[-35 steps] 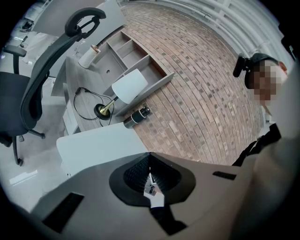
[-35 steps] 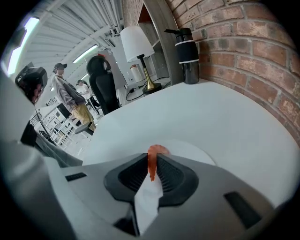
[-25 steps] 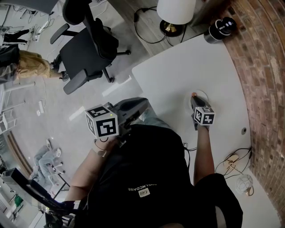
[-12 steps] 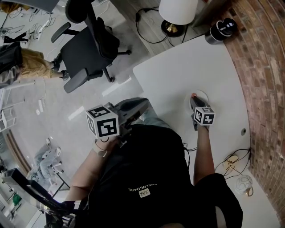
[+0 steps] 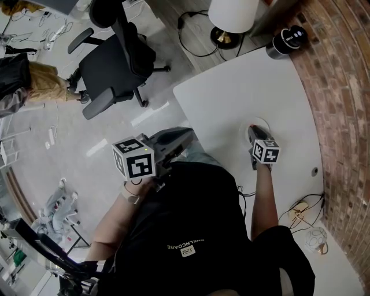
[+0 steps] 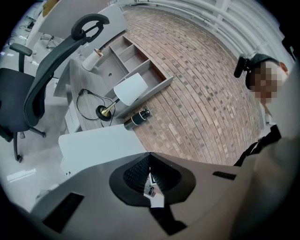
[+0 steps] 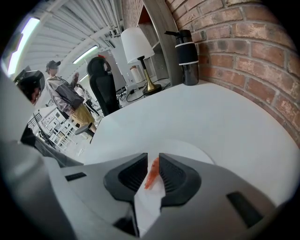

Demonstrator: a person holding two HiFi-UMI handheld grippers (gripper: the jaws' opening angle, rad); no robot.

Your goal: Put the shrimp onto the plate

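An orange shrimp (image 7: 152,172) sits between the pads of my right gripper (image 7: 151,157), which is shut on it. The gripper hovers just over a white plate (image 7: 190,149) on the white table (image 5: 243,87). In the head view the right gripper (image 5: 253,130) points at the plate (image 5: 263,121), with the shrimp's tip (image 5: 252,126) showing at its front. My left gripper (image 5: 188,134) is held off the table's near edge, over the floor. Its jaws (image 6: 149,154) meet with nothing in them.
A lamp with a white shade (image 5: 231,14) and a black bottle (image 5: 286,39) stand at the table's far end. A brick wall (image 5: 341,104) runs along the right. Cables (image 5: 300,205) lie by my right elbow. An office chair (image 5: 113,58) stands on the floor at the left.
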